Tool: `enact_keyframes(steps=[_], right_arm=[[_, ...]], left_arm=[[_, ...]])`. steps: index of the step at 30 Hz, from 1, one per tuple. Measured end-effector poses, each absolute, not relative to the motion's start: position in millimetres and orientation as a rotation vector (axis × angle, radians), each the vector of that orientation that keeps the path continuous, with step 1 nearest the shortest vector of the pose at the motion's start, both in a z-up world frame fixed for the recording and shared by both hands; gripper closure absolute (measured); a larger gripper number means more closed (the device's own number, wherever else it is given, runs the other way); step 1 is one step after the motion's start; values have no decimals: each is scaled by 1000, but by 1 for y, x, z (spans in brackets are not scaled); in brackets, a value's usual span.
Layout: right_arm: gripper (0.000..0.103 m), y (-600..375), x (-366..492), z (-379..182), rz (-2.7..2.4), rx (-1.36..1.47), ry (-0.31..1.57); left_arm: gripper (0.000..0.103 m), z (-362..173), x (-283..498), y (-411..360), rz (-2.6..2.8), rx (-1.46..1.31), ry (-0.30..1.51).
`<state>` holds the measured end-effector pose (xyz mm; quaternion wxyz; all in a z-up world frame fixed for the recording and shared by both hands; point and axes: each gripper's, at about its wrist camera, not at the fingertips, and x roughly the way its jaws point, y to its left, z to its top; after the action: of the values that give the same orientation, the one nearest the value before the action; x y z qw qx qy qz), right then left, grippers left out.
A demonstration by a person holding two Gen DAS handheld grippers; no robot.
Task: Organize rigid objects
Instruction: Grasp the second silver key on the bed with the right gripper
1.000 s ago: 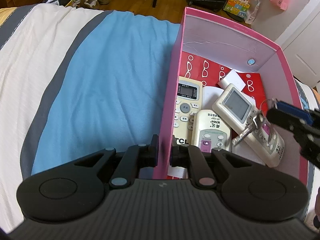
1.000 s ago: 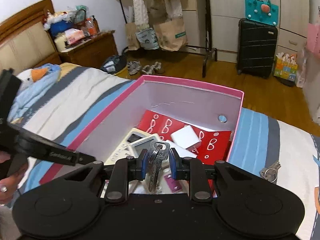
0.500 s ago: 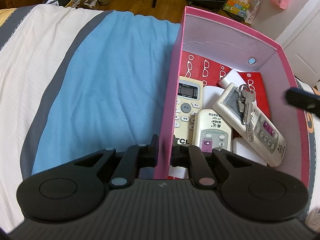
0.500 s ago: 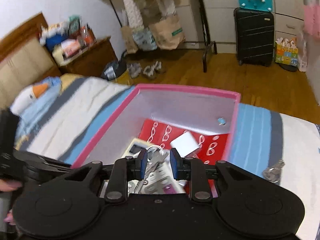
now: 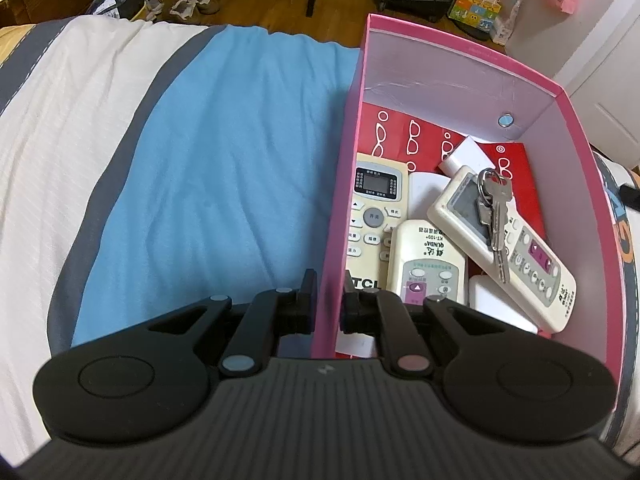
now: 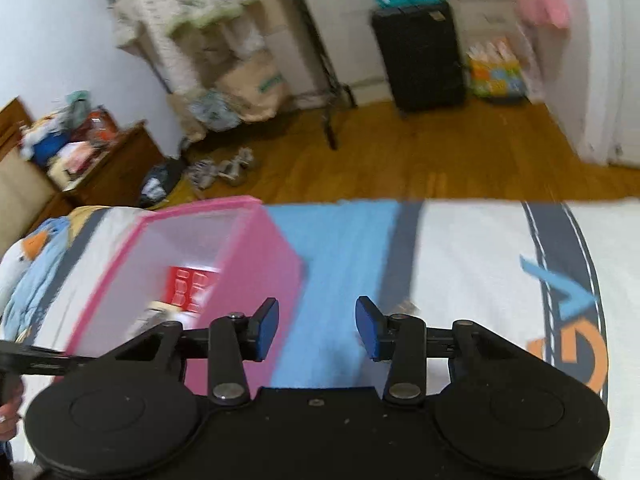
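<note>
A pink box [image 5: 460, 46] stands on the bed and holds three white remote controls and a red glasses-print packet. A bunch of keys [image 5: 494, 216] lies on the rightmost remote [image 5: 504, 248]. My left gripper [image 5: 328, 304] is shut on the box's left wall near its front corner. My right gripper [image 6: 316, 328] is open and empty, over the blue stripe of the bedspread to the right of the box [image 6: 256, 276]. A second bunch of keys [image 6: 406, 305] shows blurred on the bed just past my right finger.
The bedspread [image 5: 224, 184] is blue, white and grey striped. Beyond the bed are a wooden floor, a black suitcase [image 6: 420, 56], a clothes rack [image 6: 316, 60], shoes and a wooden nightstand [image 6: 104, 164]. The right wrist view is motion-blurred.
My right gripper let go of the keys onto the remote in the box, opened, and swung out to the right of the box. The left gripper has kept its hold on the wall.
</note>
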<state>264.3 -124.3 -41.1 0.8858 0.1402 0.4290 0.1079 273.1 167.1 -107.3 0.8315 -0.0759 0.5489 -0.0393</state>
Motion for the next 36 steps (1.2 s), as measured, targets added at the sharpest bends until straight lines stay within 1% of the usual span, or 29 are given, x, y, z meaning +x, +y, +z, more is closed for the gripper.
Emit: enact_keyframes(steps=[1, 4, 10, 13, 16, 18, 19, 20, 22, 23, 25, 33, 36], right_arm=[[55, -128, 268, -48, 208, 302, 910], [47, -137, 275, -73, 167, 332, 952], [46, -136, 292, -113, 157, 351, 1003], [44, -128, 298, -119, 143, 311, 965], [44, -116, 299, -124, 141, 233, 929], [61, -105, 296, -124, 133, 121, 907], [73, -103, 296, -122, 119, 90, 901], [77, -106, 297, -120, 116, 101, 902], [79, -119, 299, -115, 114, 180, 913], [81, -123, 298, -113, 107, 205, 907], [101, -126, 293, -108, 109, 220, 883], [101, -115, 276, -86, 140, 270, 823], [101, -113, 272, -79, 169, 266, 827]], left_arm=[[93, -108, 273, 167, -82, -167, 1165], [93, -109, 274, 168, -79, -177, 1166], [93, -110, 275, 169, -85, -178, 1174], [93, -110, 274, 169, -90, -169, 1168], [93, -111, 275, 168, -92, -168, 1167], [93, -111, 276, 168, -92, -167, 1167], [93, -111, 275, 168, -92, -166, 1168], [93, -111, 275, 168, -92, -166, 1167], [93, -110, 274, 168, -93, -164, 1166], [93, -110, 274, 168, -93, -164, 1165], [93, -109, 274, 168, -91, -164, 1164], [93, -110, 275, 167, -88, -165, 1166], [93, -111, 275, 167, -87, -166, 1167]])
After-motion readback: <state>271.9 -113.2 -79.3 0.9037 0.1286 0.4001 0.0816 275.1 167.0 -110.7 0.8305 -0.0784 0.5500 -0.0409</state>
